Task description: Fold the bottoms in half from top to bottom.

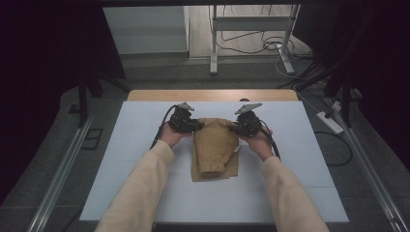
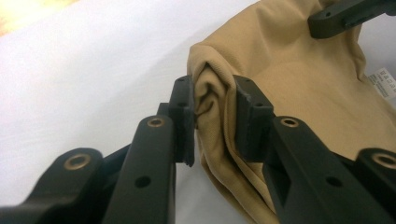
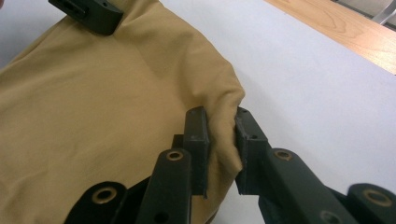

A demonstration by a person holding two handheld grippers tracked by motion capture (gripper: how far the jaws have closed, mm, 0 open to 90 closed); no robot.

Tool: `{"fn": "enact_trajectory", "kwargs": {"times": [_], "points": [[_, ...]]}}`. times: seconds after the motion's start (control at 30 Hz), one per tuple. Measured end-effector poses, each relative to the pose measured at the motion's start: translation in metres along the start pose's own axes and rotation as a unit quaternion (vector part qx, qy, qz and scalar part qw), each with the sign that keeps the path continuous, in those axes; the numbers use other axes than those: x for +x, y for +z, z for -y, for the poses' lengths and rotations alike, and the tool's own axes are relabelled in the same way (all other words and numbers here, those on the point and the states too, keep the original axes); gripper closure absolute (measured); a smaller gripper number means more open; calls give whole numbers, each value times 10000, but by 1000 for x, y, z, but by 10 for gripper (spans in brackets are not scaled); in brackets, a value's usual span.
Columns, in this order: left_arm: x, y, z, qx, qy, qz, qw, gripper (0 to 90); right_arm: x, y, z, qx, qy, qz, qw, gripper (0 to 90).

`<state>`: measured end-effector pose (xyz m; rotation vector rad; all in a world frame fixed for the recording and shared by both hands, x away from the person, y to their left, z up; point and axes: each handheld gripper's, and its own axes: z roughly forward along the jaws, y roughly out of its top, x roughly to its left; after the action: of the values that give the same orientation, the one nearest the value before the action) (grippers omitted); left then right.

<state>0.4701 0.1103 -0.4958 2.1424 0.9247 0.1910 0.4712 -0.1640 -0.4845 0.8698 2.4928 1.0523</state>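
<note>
Tan garment point(image 1: 215, 147) partly covered at its far corners by left gripper point(image 1: 183, 120) and right gripper point(image 1: 246, 123) in the high view; jaw tips too small there to tell apart. In the left gripper view, cloth cut off by the top, right and bottom edges; pinched fold hidden between the jaws; white label point(image 2: 383, 83) at the right edge blurred, print unreadable. In the right gripper view, cloth cut off at the left and bottom edges; other gripper's jaw cut off at the top. White worktop point(image 1: 145, 145) near edge partly hidden under cream sleeves point(image 1: 140, 188).
</note>
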Motion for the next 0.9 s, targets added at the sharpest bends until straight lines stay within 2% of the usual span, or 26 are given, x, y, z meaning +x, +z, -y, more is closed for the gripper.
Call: {"fn": "enact_trajectory", "kwargs": {"times": [0.07, 0.13, 0.17, 0.23, 0.3, 0.4, 0.67, 0.9], "points": [[0, 0, 1, 9, -11, -35, 10000, 693, 1, 0, 0, 15, -30, 12, 10000, 764], [1, -2, 1, -23, -1, -96, 10000, 649, 1, 1, 0, 14, -2, 52, 10000, 714], [1, -3, 1, -39, -23, -142, 9999, 590, 1, 1, 0, 9, 6, 94, 10000, 648], [3, -7, 1, -72, -147, -104, 9998, 407, 0, -1, 1, -17, 106, 183, 9998, 526], [2, -11, 2, -67, -171, -124, 9998, 330, -2, -5, 2, -82, 262, 173, 9995, 444], [0, -16, 6, -40, -177, -34, 9998, 309, -3, -10, 4, -106, 383, 105, 9992, 407], [-11, -28, 25, -11, -196, 110, 9997, 300, 5, -19, 13, 24, 323, -205, 9993, 388], [-29, -44, 49, -10, -54, 192, 9998, 299, 17, -29, 30, 10, 252, -441, 9987, 383]]}}
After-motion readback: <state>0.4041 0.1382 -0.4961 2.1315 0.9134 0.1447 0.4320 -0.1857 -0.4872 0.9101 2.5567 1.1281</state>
